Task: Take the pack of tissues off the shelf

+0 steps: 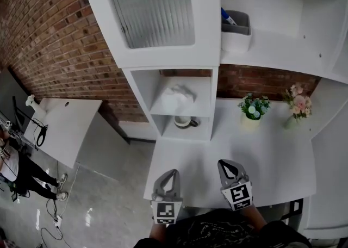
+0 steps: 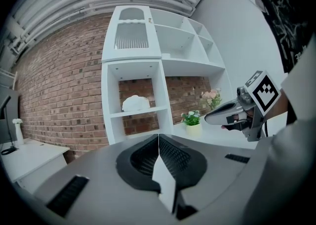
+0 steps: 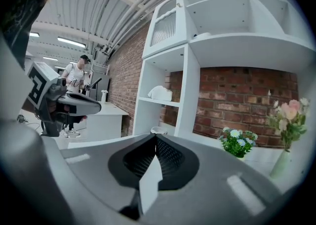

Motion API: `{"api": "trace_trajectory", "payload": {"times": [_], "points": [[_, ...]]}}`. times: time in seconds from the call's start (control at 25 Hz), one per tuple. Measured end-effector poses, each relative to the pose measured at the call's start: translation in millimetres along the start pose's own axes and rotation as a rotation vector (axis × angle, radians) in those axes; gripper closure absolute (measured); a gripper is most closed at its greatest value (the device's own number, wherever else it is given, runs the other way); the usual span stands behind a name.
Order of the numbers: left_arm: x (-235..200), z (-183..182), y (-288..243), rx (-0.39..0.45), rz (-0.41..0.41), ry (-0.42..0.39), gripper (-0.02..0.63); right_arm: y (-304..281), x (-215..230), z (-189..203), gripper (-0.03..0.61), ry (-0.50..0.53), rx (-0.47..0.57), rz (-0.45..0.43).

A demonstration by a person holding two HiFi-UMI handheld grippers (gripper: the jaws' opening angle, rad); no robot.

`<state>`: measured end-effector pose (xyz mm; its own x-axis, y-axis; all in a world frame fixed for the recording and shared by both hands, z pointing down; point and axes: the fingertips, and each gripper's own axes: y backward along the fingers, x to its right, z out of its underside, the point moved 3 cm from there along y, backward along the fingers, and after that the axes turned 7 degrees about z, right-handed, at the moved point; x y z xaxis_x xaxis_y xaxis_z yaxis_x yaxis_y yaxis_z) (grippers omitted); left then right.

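Left hand-held gripper (image 1: 171, 175) (image 2: 158, 139) and right hand-held gripper (image 1: 224, 165) (image 3: 156, 139) are both clenched, jaws tip to tip w/ nothing btwn them. They sit side by side but apart, over the near edge of the white surface (image 1: 272, 154).

The white soft crumpled pack of tissues (image 1: 178, 97) (image 2: 136, 103) (image 3: 160, 92) is untouched. It lies on the upper open shelf of the tall white shelving unit (image 1: 137, 86), ahead of both hand-held grippers, higher than their tips and well apart from them. In the right gripper view it's approx. in line w/ the jaws. In the left gripper view it's a bit left of that line.

Compartment below the pack holds a pale mug (image 1: 185, 122).

Ahead and to the right of the right hand-held gripper is a small pale pot of green plant w/ white flowers (image 1: 253, 108) (image 3: 238, 142). Further right stands a slim vase of pink flowers (image 1: 298, 105) (image 3: 289, 115).

Higher up, above and ahead of the right hand-held gripper, is a grey bin w/ a blue pen (image 1: 236, 26) on a shelf.

Red brick wall (image 1: 49, 40) runs behind the unit. A person (image 3: 75, 78) stands far off to the left of the left hand-held gripper.
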<state>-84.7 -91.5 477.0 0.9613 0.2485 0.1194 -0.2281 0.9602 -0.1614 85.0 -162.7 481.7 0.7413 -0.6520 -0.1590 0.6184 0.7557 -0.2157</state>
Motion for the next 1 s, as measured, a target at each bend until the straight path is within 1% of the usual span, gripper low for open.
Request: {"api": "trace_trajectory", "payload": {"times": [0.16, 0.44, 0.64, 0.76, 0.8, 0.88, 0.92, 1.0], "points": [[-18, 3, -6, -0.005, 0.029, 0.007, 0.604, -15, -4, -13, 0.574, -0.042, 0.015, 0.012], [-43, 5, -19, 0.023, 0.088, 0.002, 0.604, -45, -8, -30, 0.572, -0.079, 0.018, 0.028], [-61, 4, -26, 0.037, 0.125, -0.011, 0.604, -62, -5, -43, 0.572, -0.067, 0.042, 0.097], [-72, 9, -28, 0.025, 0.143, 0.002, 0.604, -74, -4, -54, 0.565, -0.102, 0.067, 0.095], [-75, 10, -30, 0.024, 0.146, 0.011, 0.604, -79, -6, -57, 0.534, -0.115, 0.07, 0.081], [-83, 11, -33, 0.03, 0.148, 0.013, 0.604, -89, -9, -65, 0.433, -0.133, 0.072, 0.052], [-86, 12, -34, 0.032, 0.149, 0.007, 0.604, -94, -11, -68, 0.405, -0.137, 0.076, 0.045], [-90, 14, -38, 0.028, 0.161, 0.004, 0.604, -102, -12, -75, 0.369, -0.143, 0.086, 0.049]]}}
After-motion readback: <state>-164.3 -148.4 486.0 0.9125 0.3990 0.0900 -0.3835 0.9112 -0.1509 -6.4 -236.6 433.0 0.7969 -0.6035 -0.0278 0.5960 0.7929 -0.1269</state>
